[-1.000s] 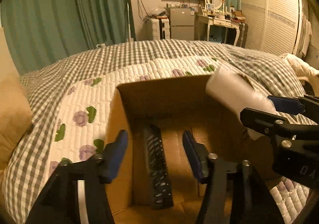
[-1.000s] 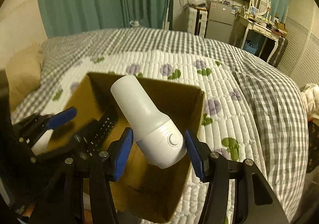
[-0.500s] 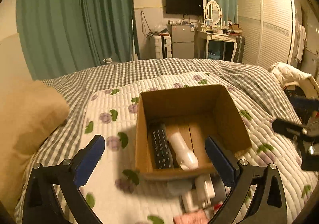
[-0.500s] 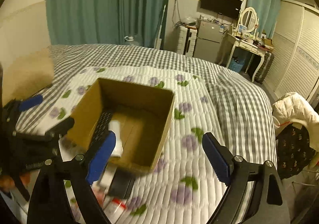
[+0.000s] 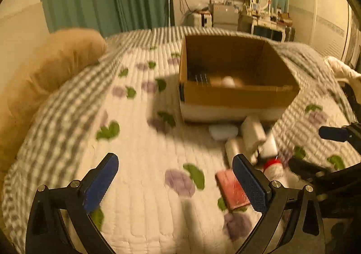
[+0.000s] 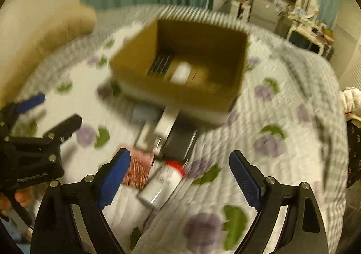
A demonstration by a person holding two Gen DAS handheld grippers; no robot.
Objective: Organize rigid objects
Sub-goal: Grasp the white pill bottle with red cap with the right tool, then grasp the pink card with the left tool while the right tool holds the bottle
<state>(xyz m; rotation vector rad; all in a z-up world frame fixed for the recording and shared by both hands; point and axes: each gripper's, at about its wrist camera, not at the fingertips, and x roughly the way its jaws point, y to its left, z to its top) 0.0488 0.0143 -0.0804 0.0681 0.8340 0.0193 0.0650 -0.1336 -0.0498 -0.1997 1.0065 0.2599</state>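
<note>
Out past both sets of tongs sits the open brown cardboard box (image 5: 237, 96) (image 6: 180, 93) on a white quilted bedspread with purple flowers and green leaves (image 5: 144, 154) (image 6: 282, 132). Inside the box, on its floor, there's a black remote control (image 5: 200, 78) (image 6: 161, 65) on the left and a white plastic bottle (image 5: 228, 81) (image 6: 180, 72) lying just beside it on the right.

The left gripper (image 5: 178, 182) has its blue-padded fingers spread wide apart with nothing between them, just bedspread. Same for the right gripper (image 6: 179, 180): fingers wide apart, holding nothing.

Between the box and the tongs is a loose pile of stuff on the bedspread. Closest to the right gripper is a white bottle with a red cap (image 6: 163, 182) (image 5: 274, 167), lying on its side just ahead of its left finger. Next to that is a pink rectangular block (image 6: 137, 171) (image 5: 232, 189), right beside the left gripper's right finger. Further out there's a flat black box (image 6: 180, 144) and some white cylinders (image 5: 251, 133) (image 6: 165, 124) up against the front of the cardboard box. It's all pretty motion-blurred, so I can't tell what they are exactly.

A tan pillow (image 5: 45, 68) (image 6: 52, 28) is off to the left.
</note>
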